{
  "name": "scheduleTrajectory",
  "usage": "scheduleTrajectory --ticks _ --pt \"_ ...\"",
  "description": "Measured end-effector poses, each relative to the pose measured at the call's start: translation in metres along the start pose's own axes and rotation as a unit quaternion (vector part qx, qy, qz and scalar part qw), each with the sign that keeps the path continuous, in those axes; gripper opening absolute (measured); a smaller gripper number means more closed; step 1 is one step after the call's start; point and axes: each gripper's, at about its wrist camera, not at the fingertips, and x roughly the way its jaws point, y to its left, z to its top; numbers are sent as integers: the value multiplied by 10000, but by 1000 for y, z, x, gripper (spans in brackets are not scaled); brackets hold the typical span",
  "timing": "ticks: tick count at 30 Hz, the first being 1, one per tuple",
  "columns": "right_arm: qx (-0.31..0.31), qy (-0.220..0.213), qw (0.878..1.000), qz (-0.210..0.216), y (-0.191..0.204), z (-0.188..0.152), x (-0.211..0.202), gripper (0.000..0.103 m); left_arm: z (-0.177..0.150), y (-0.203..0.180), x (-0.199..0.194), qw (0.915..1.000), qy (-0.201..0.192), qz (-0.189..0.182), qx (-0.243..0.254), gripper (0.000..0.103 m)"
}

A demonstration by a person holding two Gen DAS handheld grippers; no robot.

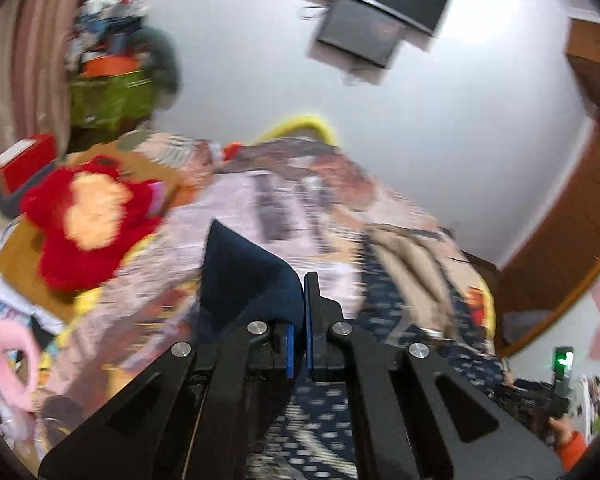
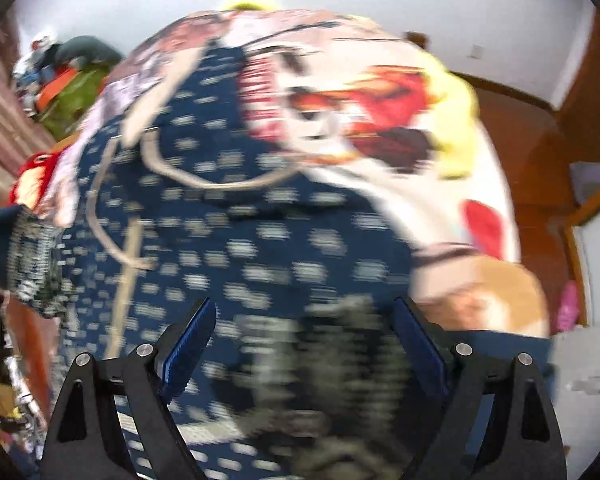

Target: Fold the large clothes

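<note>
A large navy garment (image 2: 240, 220) with small white marks and beige trim lies spread on the bed. My left gripper (image 1: 298, 320) is shut on a plain navy corner of the garment (image 1: 244, 276), which stands up out of the jaws, raised above the bed. More of the patterned cloth (image 1: 380, 312) hangs below and to the right. My right gripper (image 2: 306, 344) is open, its blue pads (image 2: 192, 344) wide apart just over the garment's near part, with nothing pinched. At the left edge of the right wrist view a lifted fold of the garment (image 2: 28, 264) hangs. Both views are motion-blurred.
The bed carries a cartoon-print cover (image 2: 380, 100) with a yellow edge. A red plush toy (image 1: 88, 220) and a pink fluffy item (image 1: 8, 364) lie at the left. A pile of bags and clothes (image 1: 112, 96) stands by the curtain. A screen (image 1: 380, 0) hangs on the wall; wooden furniture (image 2: 540, 140) is at the right.
</note>
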Motion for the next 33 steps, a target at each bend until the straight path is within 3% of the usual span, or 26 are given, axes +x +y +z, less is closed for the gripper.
scheduleTrajectory --ticks 4,9,15,19,21,23,25,26,28,31,33 --pt "192 -73 9966 -793 -47 -6 -6 89 -14 -58 18 9983 270 -364 368 2" --pt "386 -260 9975 -527 -68 -13 -33 90 -57 -123 48 9888 893 -797 890 2" --pt "-70 -710 9973 178 -17 -16 -79 89 -130 -175 88 9680 1831 -939 1433 3" --pt "-505 -909 9932 522 27 -16 -100 90 -168 -178 102 9525 2384 -962 1632 3" --pt "-720 -960 9904 680 50 -15 -105 90 -179 -174 102 9440 2657 -1024 1664 10" --pt "-858 -972 9885 783 67 -13 -106 90 -182 -166 95 9383 2849 -1055 1652 30" --pt "-990 -954 9866 881 86 -11 -105 90 -176 -150 80 9401 2804 -1110 1591 44" --pt "-1051 -926 9859 913 96 -11 -103 90 -169 -137 68 9446 2660 -1114 1569 54" --pt "-1157 -872 9851 924 111 -11 -98 90 -155 -115 49 9525 2418 -1029 1538 63" --pt "-1378 -754 9827 980 138 -12 -86 90 -140 -72 24 9668 2003 -586 1477 67" --pt "-1492 -617 9813 1052 157 -14 -73 90 -136 -39 15 9729 1804 -95 1446 68"
